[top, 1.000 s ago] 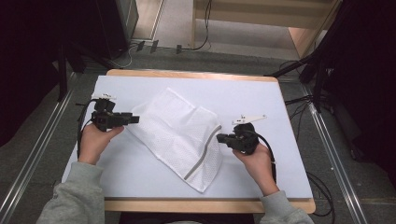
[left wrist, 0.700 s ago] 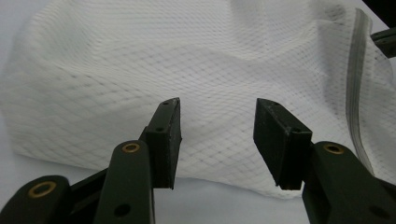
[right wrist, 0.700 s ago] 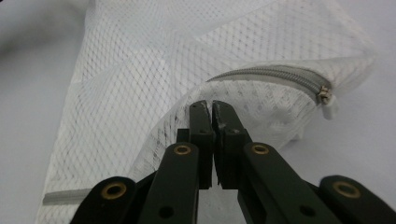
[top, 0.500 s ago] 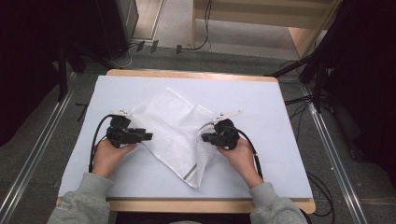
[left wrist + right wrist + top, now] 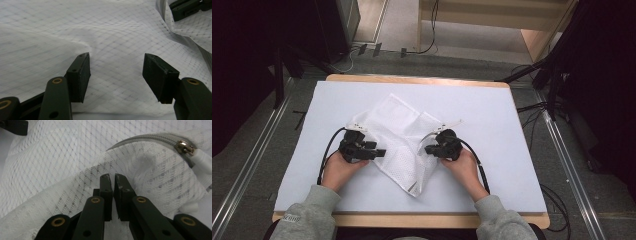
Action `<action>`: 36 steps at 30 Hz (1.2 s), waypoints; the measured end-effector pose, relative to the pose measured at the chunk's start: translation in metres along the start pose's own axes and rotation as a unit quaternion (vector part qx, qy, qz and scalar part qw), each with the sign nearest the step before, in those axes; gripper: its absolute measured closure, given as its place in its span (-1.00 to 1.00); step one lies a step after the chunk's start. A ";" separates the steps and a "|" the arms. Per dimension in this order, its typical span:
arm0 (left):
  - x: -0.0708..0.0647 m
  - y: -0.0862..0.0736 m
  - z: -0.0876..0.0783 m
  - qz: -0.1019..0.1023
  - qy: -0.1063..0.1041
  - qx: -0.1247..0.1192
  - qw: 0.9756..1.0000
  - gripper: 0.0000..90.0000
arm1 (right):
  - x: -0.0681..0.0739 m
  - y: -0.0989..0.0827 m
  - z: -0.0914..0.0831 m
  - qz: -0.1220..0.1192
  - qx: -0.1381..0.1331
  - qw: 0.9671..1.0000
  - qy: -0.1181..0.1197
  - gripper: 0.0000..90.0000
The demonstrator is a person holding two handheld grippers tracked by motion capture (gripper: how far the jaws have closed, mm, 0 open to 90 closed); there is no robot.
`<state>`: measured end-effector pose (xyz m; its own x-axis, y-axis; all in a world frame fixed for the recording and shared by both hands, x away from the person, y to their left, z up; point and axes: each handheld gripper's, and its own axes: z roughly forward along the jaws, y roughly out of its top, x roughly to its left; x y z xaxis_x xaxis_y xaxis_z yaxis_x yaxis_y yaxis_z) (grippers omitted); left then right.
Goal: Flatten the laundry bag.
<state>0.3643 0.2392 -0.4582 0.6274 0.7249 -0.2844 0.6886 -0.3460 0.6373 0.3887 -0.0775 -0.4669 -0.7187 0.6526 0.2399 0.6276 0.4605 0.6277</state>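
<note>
A white mesh bag [image 5: 399,135] with a grey zipper [image 5: 150,138] lies rumpled on the pale table mat [image 5: 492,110]. My left gripper [image 5: 381,152] rests at the bag's left edge and points right. Its jaws have just been opening and now stand wide over the mesh [image 5: 112,30], with nothing pinched between the pads [image 5: 80,75]. My right gripper [image 5: 428,149] sits at the bag's right edge and points left. In the right gripper view its jaws [image 5: 113,178] are shut but for a sliver, pressed against a raised fold of mesh [image 5: 62,157]. No cloth shows between them. The brass zipper pull [image 5: 185,147] lies just beyond.
The mat covers a wooden table whose edge [image 5: 412,79] shows at the back. Cables [image 5: 537,107] run on the floor to the right. A metal rail [image 5: 242,185] runs along the floor at the left. The right gripper's jaw tips [image 5: 187,8] show far off in the left gripper view.
Both hands have moved inward and toward the near edge. The bag's right side has been pulled over into a raised fold, and the bag is more bunched between the grippers.
</note>
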 end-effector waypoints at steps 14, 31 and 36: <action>-0.004 0.004 0.002 0.015 0.017 0.015 1.000 -0.01 | -0.032 -0.009 -0.060 0.036 -0.059 0.997 -0.022 0.66; -0.002 0.004 0.001 0.019 0.024 0.015 0.999 0.15 | -0.035 -0.009 -0.043 0.047 -0.016 0.998 -0.028 1.00; -0.001 0.004 0.000 0.015 0.030 0.014 0.999 0.30 | -0.038 -0.017 -0.067 0.046 -0.029 0.998 -0.035 1.00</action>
<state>0.3668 0.2371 -0.4559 0.6254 0.7479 -0.2225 0.6803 -0.3829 0.6250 0.3860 -0.1505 -0.4372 -0.6350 0.7316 0.2482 0.6704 0.3623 0.6475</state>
